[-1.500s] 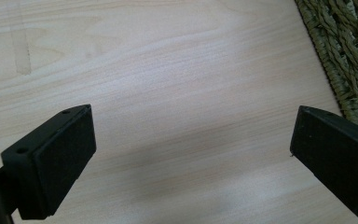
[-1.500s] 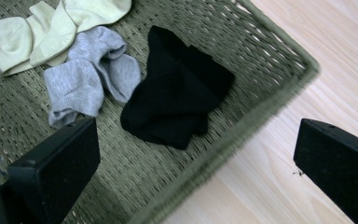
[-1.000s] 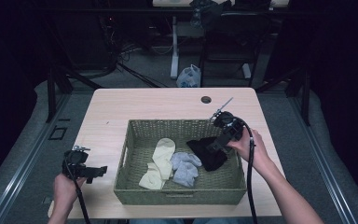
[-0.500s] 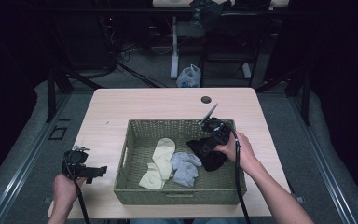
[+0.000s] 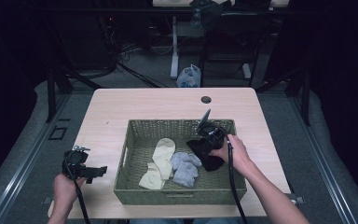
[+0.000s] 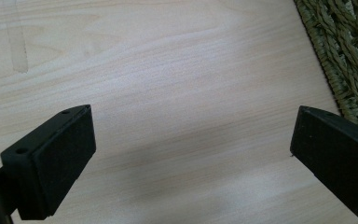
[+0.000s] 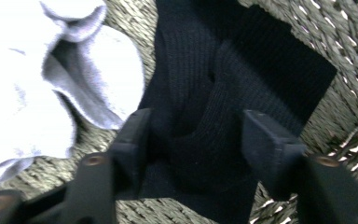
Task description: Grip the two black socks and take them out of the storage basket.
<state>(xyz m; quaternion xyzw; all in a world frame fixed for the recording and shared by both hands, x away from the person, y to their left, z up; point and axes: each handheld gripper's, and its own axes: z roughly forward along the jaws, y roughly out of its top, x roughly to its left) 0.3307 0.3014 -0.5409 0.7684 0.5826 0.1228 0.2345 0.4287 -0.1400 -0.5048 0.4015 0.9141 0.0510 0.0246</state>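
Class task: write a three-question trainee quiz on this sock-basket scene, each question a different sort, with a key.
1. True or false: the left gripper is inside the wicker basket.
2. Which sock lies between the right gripper's jaws? A cream sock B black sock C grey sock
3. Fill in: the left gripper's jaws stand ____ over bare table.

Key
1. False: it is outside the basket, above the table at its left.
2. B: the black sock; the jaws have just been closing around a fold of it, with the grey sock beside them.
3. open
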